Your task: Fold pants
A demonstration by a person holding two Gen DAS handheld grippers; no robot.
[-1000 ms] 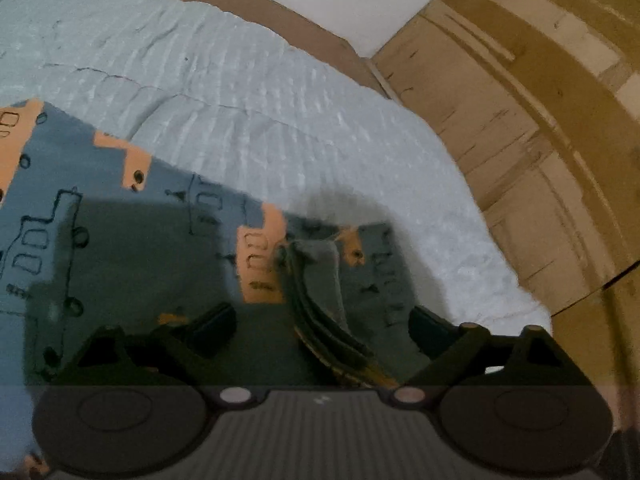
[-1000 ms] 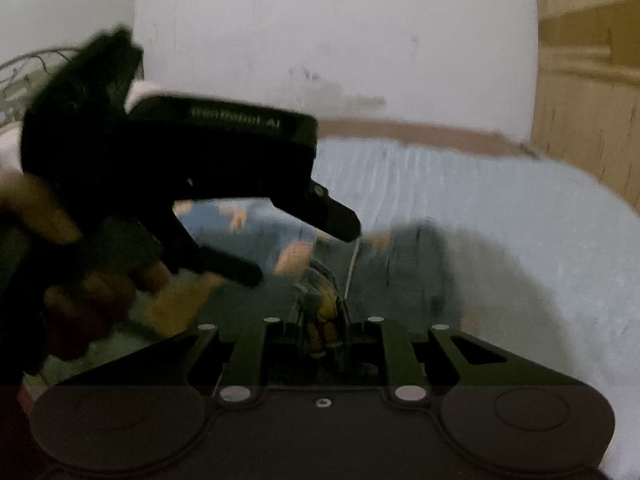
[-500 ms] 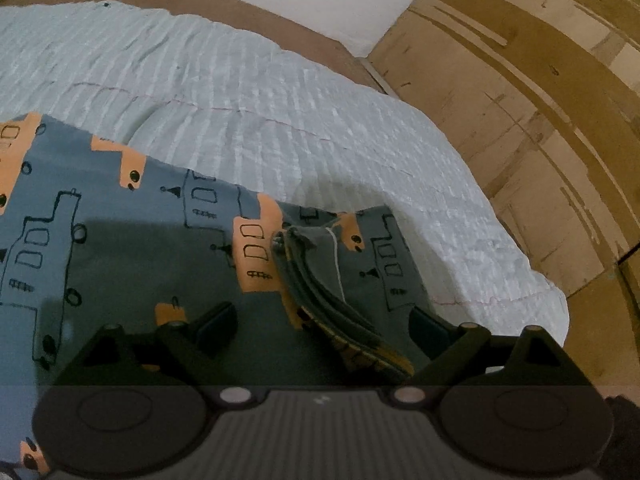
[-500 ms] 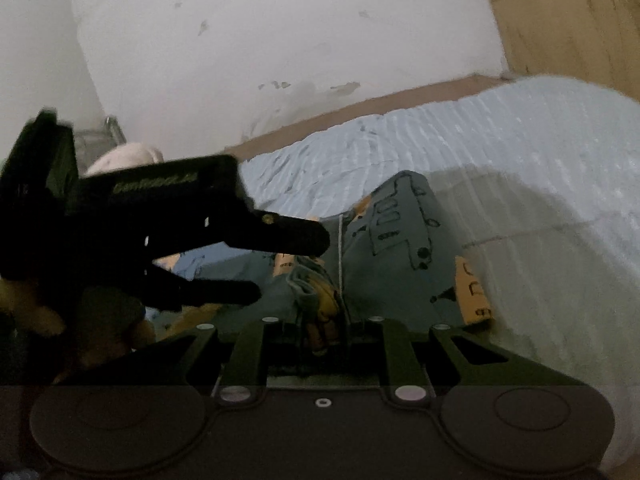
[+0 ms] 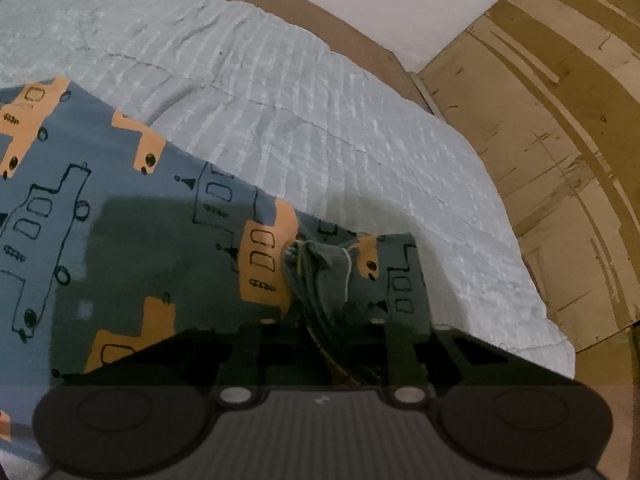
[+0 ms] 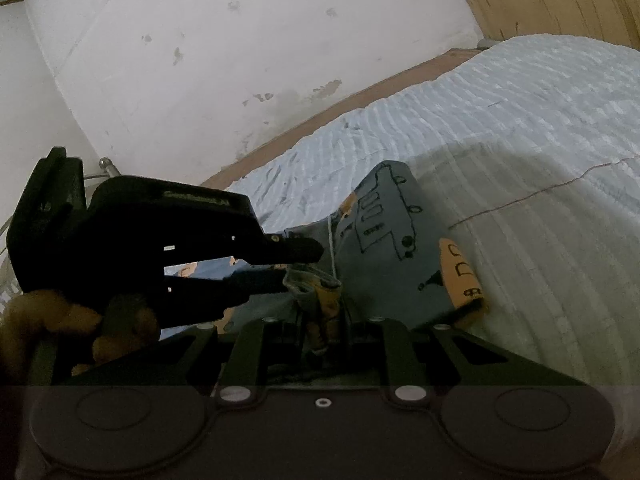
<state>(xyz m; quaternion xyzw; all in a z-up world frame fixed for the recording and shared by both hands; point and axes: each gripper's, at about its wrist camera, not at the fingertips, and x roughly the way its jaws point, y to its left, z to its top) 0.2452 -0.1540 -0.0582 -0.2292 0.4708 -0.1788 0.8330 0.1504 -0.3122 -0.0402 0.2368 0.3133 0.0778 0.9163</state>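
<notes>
Grey-blue pants (image 5: 160, 260) with orange vehicle prints lie on a pale blue bedspread (image 5: 320, 100). Their bunched waistband (image 5: 316, 276) rises as a ridge straight ahead of my left gripper (image 5: 324, 344). Its jaws are closing, with that ridge between them and the pads pressing on it. In the right wrist view my right gripper (image 6: 324, 328) is shut on the same bunched waistband (image 6: 312, 280), and a pants flap (image 6: 384, 248) stands up behind it. The left gripper (image 6: 296, 268) comes in from the left, held by a hand (image 6: 48, 316), its tips at the fold.
The bedspread (image 6: 520, 120) spreads wide to the right and far side. A brown bed edge (image 5: 340, 28) borders a marked white wall (image 6: 240, 40). Wooden panelling (image 5: 560, 140) stands at the right, beyond the bed's corner.
My left gripper's jaws went from wide open to closed around the waistband ridge. The right gripper rolled, keeping its hold on the fold, and the flap now stands higher.
</notes>
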